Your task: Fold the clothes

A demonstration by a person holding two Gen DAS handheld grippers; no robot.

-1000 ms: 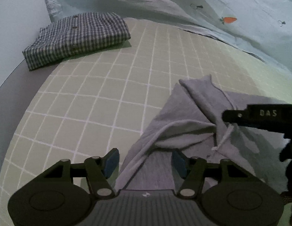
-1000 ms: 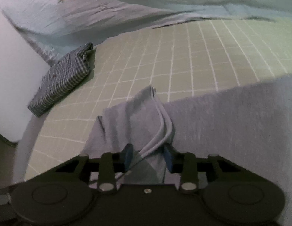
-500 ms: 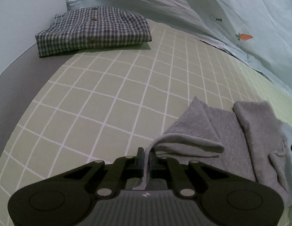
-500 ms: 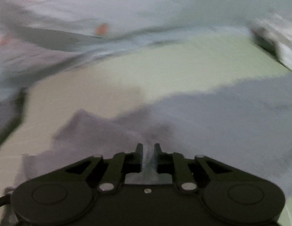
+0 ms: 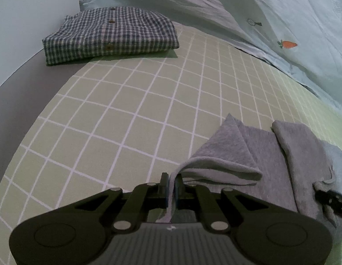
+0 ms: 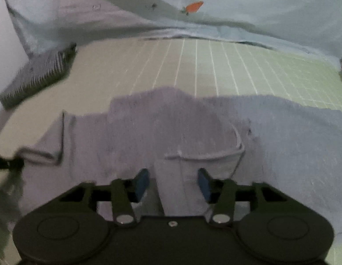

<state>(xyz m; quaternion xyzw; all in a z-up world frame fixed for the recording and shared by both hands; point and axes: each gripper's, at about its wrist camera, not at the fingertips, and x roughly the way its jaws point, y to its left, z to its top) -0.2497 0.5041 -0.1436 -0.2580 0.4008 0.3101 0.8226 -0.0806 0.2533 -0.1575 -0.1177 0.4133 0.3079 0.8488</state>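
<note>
A grey garment (image 5: 248,145) lies crumpled on the green checked sheet (image 5: 126,110). My left gripper (image 5: 171,183) is shut on a folded edge of it, and the cloth rises in a ridge from the pinch. In the right wrist view the same grey garment (image 6: 171,121) spreads wide, with a curved hem (image 6: 215,154) just ahead of the fingers. My right gripper (image 6: 173,183) hovers low over it with its jaws apart. A strip of grey cloth runs between the blue pads (image 6: 142,183), which do not press on it.
A folded plaid shirt (image 5: 111,37) sits at the far left of the sheet, near the wall. A pale blue quilt with carrot prints (image 5: 281,22) is bunched along the back and right. Bare sheet lies between the shirt and the garment.
My left gripper closed on the garment's edge and then stayed put. My right gripper swept sideways over the garment; its jaws, shut half a second ago, now stand apart.
</note>
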